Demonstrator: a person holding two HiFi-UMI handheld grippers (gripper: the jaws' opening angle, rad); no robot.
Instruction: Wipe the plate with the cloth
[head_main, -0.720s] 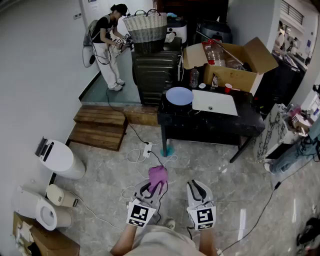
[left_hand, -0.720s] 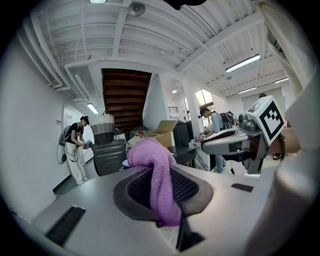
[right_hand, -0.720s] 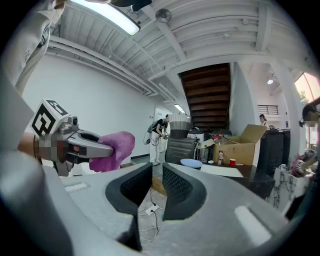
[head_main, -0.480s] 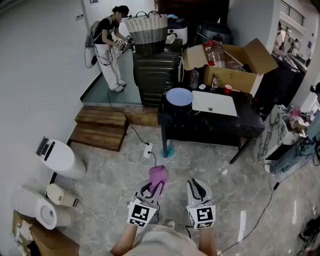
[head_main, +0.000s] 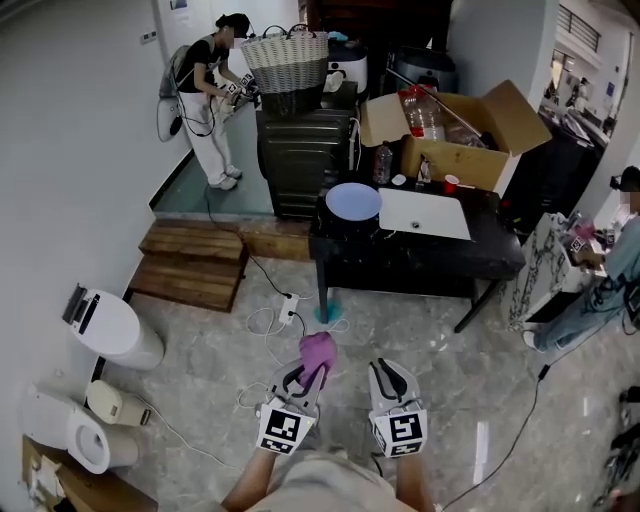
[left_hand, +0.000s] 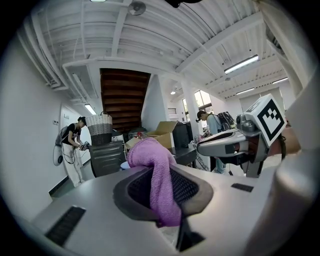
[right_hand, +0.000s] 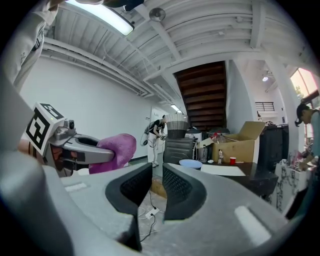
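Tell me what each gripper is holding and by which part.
The left gripper pinches the purple terry cloth across its middle, a bunch poking past the tips. The right gripper holds nothing, jaws slightly apart.

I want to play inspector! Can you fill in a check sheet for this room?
Surface: black table, far from both grippers.
Job's things: blue plate on the table's left end; purple cloth in the left gripper.
Clutter: white sheet, red cup, bottle and open box on the table.
Grippers: left gripper shut on cloth; right gripper empty, jaws slightly apart.
Cables: power strip and white cables on the floor by the table; black cable at right.
Surroundings: toilets and wooden steps at left; a person at the back, another at right.
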